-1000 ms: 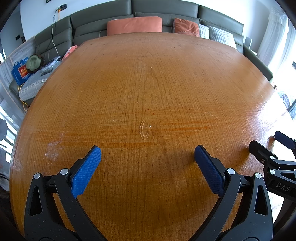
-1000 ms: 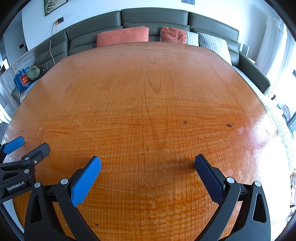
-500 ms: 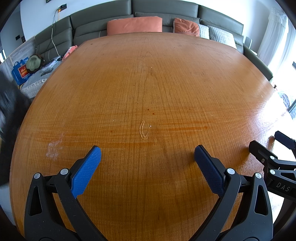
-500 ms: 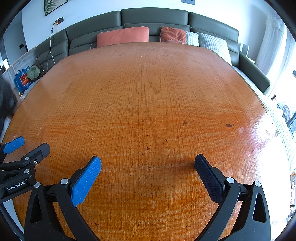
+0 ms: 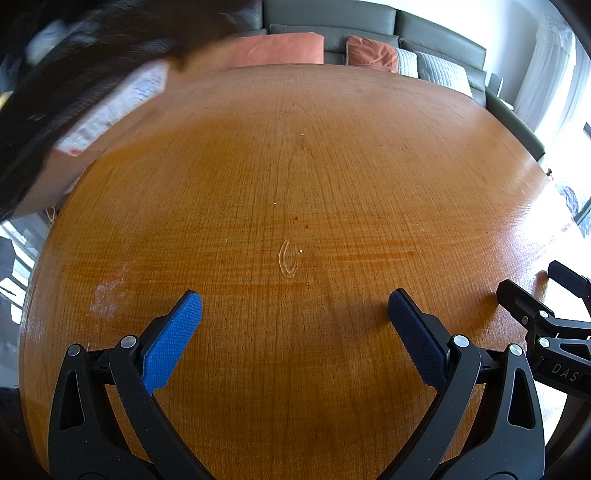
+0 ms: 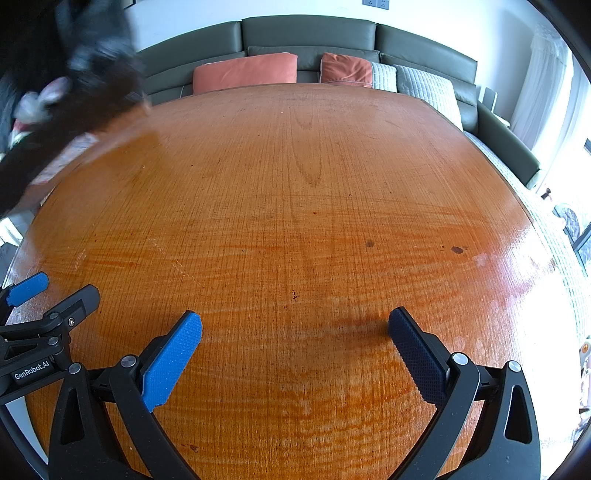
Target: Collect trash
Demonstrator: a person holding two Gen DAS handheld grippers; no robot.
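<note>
Both grippers hover low over the near edge of a round wooden table (image 5: pixel 332 177), side by side and aimed toward the far sofa (image 6: pixel 306 33). The left gripper (image 5: pixel 294 314) has its blue fingers (image 5: pixel 173 339) spread wide with nothing between them. The right gripper (image 6: pixel 294 328) is spread just as wide and is also empty. Each one shows at the edge of the other's view, so they sit just beside each other, probably in a ready pose for whatever needs picking up.

No trash lies on the table top itself; only grain, a few dark spots and a faint oval mark (image 5: pixel 289 258) show there. At the far left a blurred dark shape (image 5: pixel 55 74) sweeps in over the table's edge, carrying something pale with print on it (image 5: pixel 114 107), perhaps a wrapper or packet. It is too smeared to tell whether this is a bag, a sleeve or a person's arm. My guess is that the trash is being brought in there, so the open fingers suit a wait.
</note>
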